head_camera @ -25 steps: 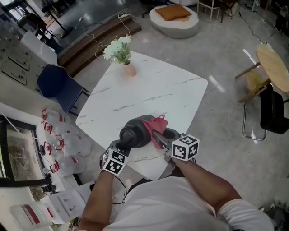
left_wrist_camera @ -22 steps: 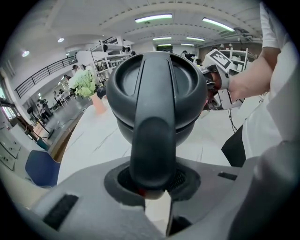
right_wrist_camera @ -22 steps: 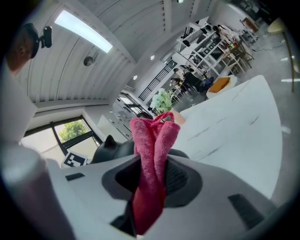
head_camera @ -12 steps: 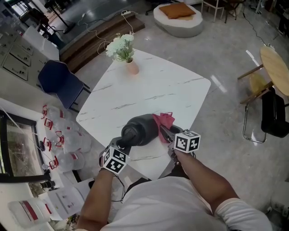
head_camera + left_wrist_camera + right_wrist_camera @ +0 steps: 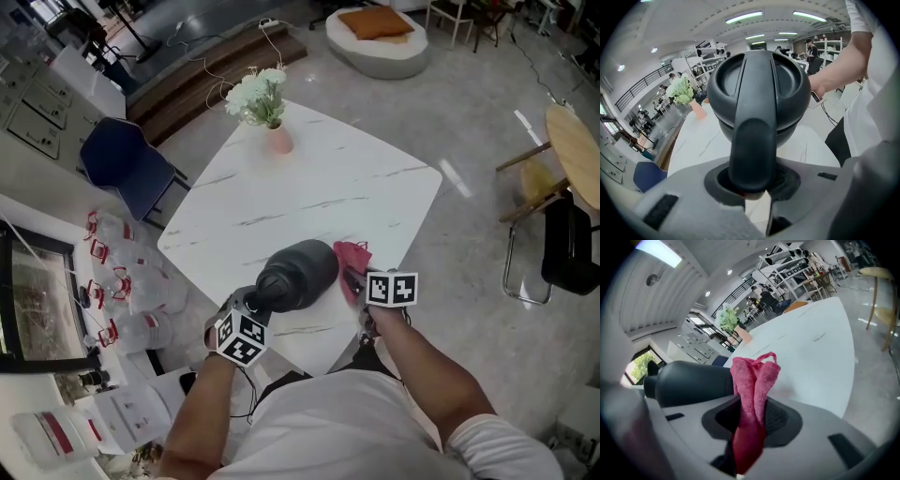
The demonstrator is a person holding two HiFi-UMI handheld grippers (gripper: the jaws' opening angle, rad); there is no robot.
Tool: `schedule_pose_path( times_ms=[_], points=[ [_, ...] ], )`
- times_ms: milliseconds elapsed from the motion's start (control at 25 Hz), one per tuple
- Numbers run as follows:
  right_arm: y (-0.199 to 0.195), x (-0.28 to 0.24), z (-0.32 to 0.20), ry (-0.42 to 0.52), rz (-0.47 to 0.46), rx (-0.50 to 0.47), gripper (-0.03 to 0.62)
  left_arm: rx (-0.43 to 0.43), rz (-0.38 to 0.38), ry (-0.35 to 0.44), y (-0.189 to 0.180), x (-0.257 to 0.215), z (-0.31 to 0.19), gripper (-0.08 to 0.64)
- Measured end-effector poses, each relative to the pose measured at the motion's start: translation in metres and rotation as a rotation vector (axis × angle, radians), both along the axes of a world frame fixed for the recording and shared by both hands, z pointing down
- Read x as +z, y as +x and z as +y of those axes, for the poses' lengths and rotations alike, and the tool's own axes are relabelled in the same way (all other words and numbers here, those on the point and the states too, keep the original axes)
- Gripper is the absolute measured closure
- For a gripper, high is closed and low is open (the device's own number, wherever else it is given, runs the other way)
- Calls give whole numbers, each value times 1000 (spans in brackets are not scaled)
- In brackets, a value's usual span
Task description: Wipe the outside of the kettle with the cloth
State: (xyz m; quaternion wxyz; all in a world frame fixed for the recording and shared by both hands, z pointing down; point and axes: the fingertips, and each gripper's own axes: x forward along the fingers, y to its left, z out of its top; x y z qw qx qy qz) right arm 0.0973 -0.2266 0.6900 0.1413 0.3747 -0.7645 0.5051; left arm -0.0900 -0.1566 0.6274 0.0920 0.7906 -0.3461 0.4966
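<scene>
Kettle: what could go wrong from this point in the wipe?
The kettle is held only by its handle in the left tongs, near the table edge; sideways pressure might twist it loose. The cloth is pinched as a narrow bunch in the right tongs and could pull out.

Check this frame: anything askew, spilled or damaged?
Only the kettle: it leans over rather than standing upright, its handle clamped in the left gripper, so it looks deliberate. The pink cloth is pinched in the right gripper beside it. No spill or damage shows on the table.
</scene>
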Motion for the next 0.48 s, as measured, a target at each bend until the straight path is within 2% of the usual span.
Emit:
schedule_pose_path(
  times_ms=[120, 240, 320, 480],
  points=[
    [20, -19, -6, 57, -24, 39, 477, 33, -32, 24, 1, 0, 2, 472],
    [27, -63, -16, 173, -97, 29, 477, 65, -61, 55, 2, -1, 0, 472],
    [25, -95, -18, 246, -147, -17, 477, 89, -78, 77, 4, -3, -1, 474],
    [8, -153, -16, 360, -222, -168, 477, 138, -114, 115, 7, -5, -4, 472]
  ],
)
